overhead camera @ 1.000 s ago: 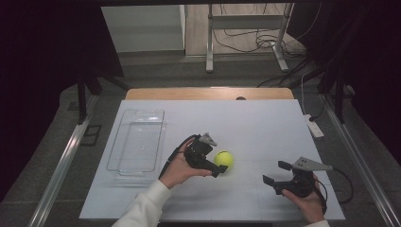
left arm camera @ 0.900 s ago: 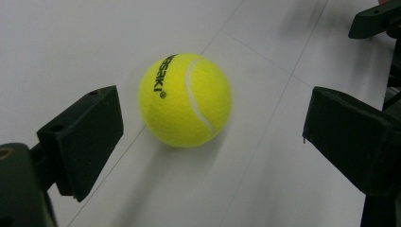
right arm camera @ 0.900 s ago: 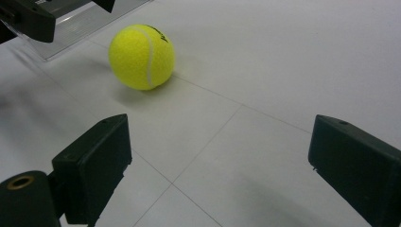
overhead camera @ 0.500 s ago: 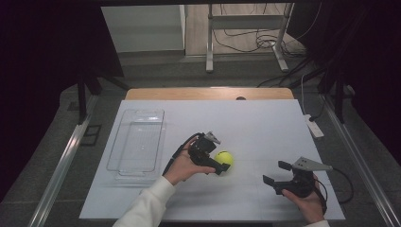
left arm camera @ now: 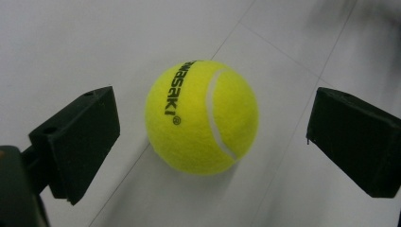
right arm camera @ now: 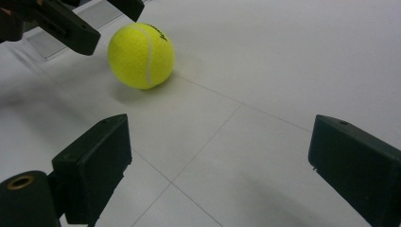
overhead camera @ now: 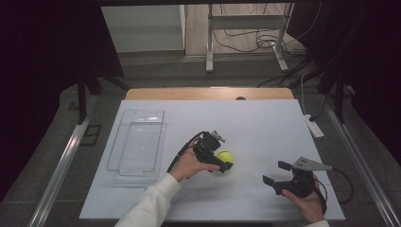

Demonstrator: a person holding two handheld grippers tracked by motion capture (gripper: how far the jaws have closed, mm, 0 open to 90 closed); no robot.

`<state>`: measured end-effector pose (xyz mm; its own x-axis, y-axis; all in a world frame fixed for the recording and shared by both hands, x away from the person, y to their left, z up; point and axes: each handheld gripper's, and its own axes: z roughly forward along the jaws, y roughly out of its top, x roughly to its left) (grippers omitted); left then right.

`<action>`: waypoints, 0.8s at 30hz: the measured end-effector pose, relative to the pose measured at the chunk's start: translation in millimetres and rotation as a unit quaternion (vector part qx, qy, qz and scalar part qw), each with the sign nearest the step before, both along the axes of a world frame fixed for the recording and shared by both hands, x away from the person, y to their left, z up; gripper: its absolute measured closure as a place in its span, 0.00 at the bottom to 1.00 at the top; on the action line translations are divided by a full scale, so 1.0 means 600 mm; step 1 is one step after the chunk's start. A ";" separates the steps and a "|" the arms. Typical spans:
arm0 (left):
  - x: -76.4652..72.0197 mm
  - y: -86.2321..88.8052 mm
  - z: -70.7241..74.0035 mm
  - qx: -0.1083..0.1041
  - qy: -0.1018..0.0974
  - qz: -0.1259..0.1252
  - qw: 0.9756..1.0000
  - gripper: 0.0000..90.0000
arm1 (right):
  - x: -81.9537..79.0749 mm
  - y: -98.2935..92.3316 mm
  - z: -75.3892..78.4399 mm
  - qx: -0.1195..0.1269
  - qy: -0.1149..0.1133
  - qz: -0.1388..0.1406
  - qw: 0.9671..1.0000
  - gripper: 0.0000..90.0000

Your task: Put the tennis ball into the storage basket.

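Tennis ball (left arm camera: 202, 118) bracketed by left gripper (left arm camera: 213, 125), not gripped.
Jaws just opened wider, gaps seen on both sides; ball rests on white tabletop (overhead camera: 265, 127). Right gripper (overhead camera: 274, 176) held released, well apart.

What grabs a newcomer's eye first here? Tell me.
The yellow ball on the white table, sitting between the left gripper's open jaws with gaps on both sides. Left of it lies a clear tray; the right gripper rests open near the table's front right.

Dark surroundings, grey floor (overhead camera: 246, 71), what looks like a metal stand (overhead camera: 246, 35) behind.
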<state>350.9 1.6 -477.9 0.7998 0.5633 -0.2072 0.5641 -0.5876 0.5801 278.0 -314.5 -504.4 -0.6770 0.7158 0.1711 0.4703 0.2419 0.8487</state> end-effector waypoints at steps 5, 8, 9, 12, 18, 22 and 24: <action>0.005 -0.010 -0.006 0.006 0.006 -0.001 1.000 0.04 | 0.001 0.001 -0.001 -0.002 0.001 0.001 1.000 0.08; 0.008 -0.019 -0.009 0.011 0.009 -0.003 1.000 0.04 | 0.001 0.001 -0.001 -0.002 0.001 0.001 1.000 0.08; 0.009 -0.020 -0.010 0.013 0.011 -0.004 1.000 0.04 | 0.001 0.001 -0.001 -0.002 0.001 0.001 1.000 0.08; 0.014 -0.023 -0.015 0.016 0.015 -0.004 1.000 0.05 | 0.001 0.001 -0.001 -0.002 0.001 0.000 1.000 0.08; 0.017 -0.027 -0.023 0.028 0.021 -0.003 0.999 0.07 | 0.001 0.001 -0.001 -0.002 0.001 0.001 1.000 0.08; 0.017 -0.028 -0.025 0.033 0.022 -0.001 0.999 0.12 | 0.001 0.001 -0.001 -0.003 0.001 0.000 1.000 0.08; 0.017 -0.028 -0.027 0.037 0.025 0.000 0.999 0.15 | 0.001 0.001 -0.001 -0.002 0.001 0.000 1.000 0.08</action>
